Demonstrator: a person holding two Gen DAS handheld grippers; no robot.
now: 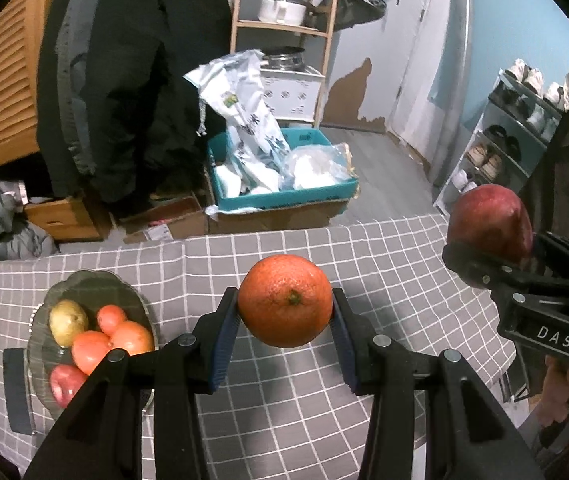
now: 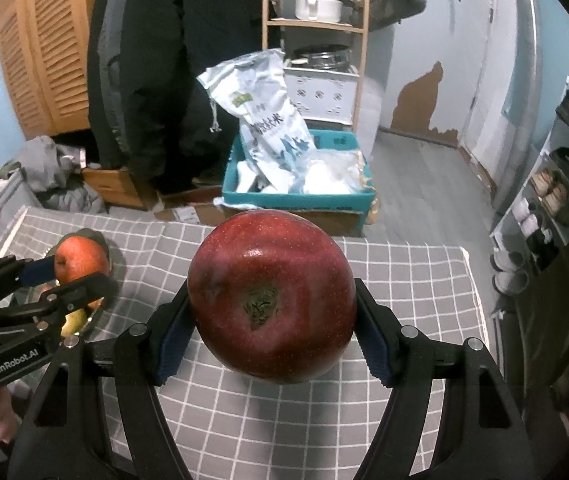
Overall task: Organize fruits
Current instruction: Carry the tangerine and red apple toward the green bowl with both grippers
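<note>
Both pairs of jaws are closed on fruit. The right gripper (image 2: 272, 320) stands fairly wide around a big red apple (image 2: 271, 300), its blue pads pressed to the apple's flanks; the left gripper (image 1: 285, 320) is drawn in narrower on an orange (image 1: 285, 301), pinched at its two sides. Both fruits hang in the air above the grey checked tablecloth (image 1: 324, 400), well clear of it.

Off to the left sits a glass bowl (image 1: 84, 280), already holding a pear, several orange fruits and a small red one.

The apple is the likelier trouble: it is heavy, smooth and round, gripped only across its widest part, so a tilt or jolt could let it slide out and bruise or roll off the table. The bowl is crowded too; a fruit set on that heap may roll out.
</note>
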